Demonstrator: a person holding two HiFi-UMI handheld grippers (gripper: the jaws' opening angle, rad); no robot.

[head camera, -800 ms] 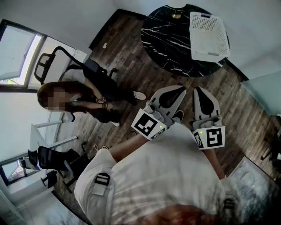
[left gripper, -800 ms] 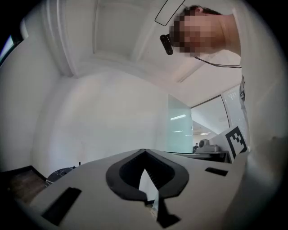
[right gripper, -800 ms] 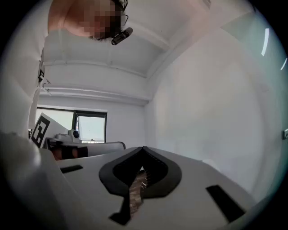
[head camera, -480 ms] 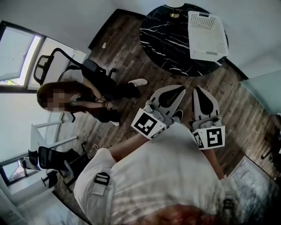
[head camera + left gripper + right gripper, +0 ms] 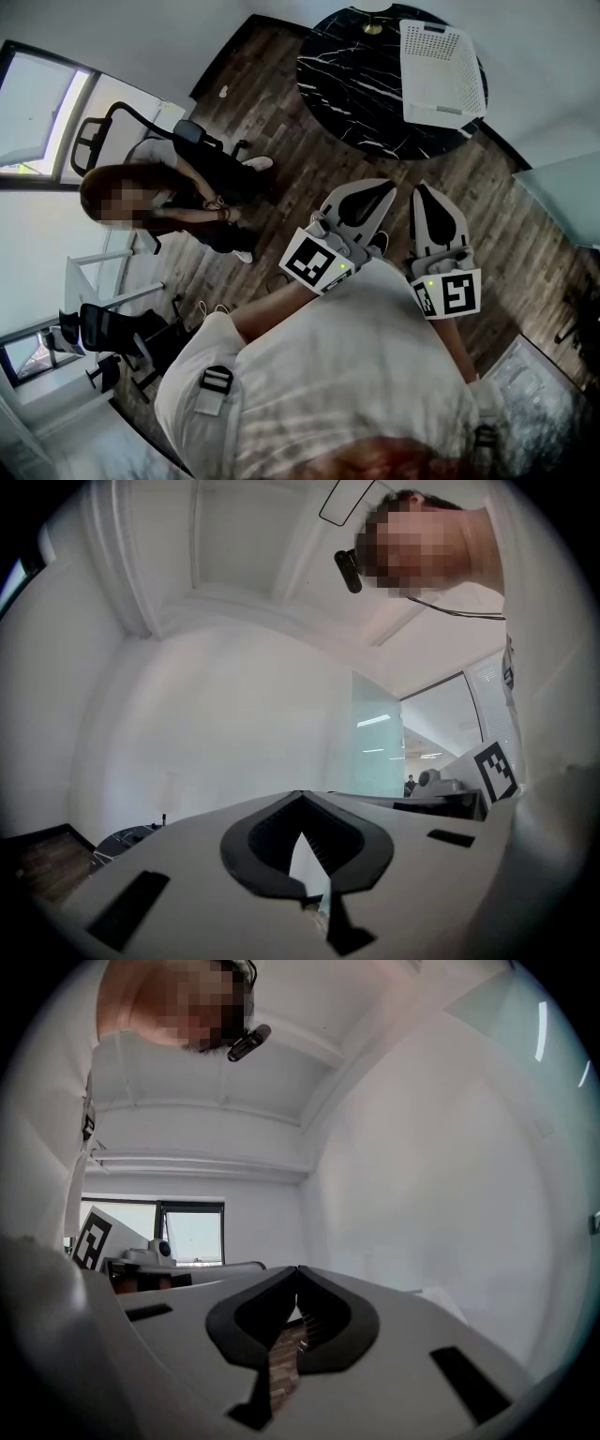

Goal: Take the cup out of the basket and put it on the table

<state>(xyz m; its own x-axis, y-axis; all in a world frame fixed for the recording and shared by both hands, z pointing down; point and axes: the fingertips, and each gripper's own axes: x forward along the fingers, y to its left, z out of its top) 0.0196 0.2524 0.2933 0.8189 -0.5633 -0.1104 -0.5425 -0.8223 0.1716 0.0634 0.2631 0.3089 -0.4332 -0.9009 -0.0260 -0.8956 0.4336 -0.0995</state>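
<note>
A white perforated basket (image 5: 439,73) rests on the right part of a round black marble table (image 5: 352,80) at the top of the head view. No cup shows in any view. My left gripper (image 5: 390,189) and right gripper (image 5: 419,188) are held side by side close to my chest, well short of the table, over the wooden floor. In each, the jaws meet at the tips with nothing between them. The left gripper view shows the left gripper (image 5: 298,795) against a white wall; the right gripper view shows the right gripper (image 5: 298,1268) against wall and window.
A person (image 5: 178,202) sits on a black office chair (image 5: 122,136) at the left. Another dark chair (image 5: 112,333) stands at the lower left by a window. A glass partition (image 5: 562,197) is at the right. Dark wooden floor (image 5: 281,112) lies between me and the table.
Both grippers stay where they were, still shut. The seated person has drawn a foot back toward the chair, and the head view has shifted slightly.
</note>
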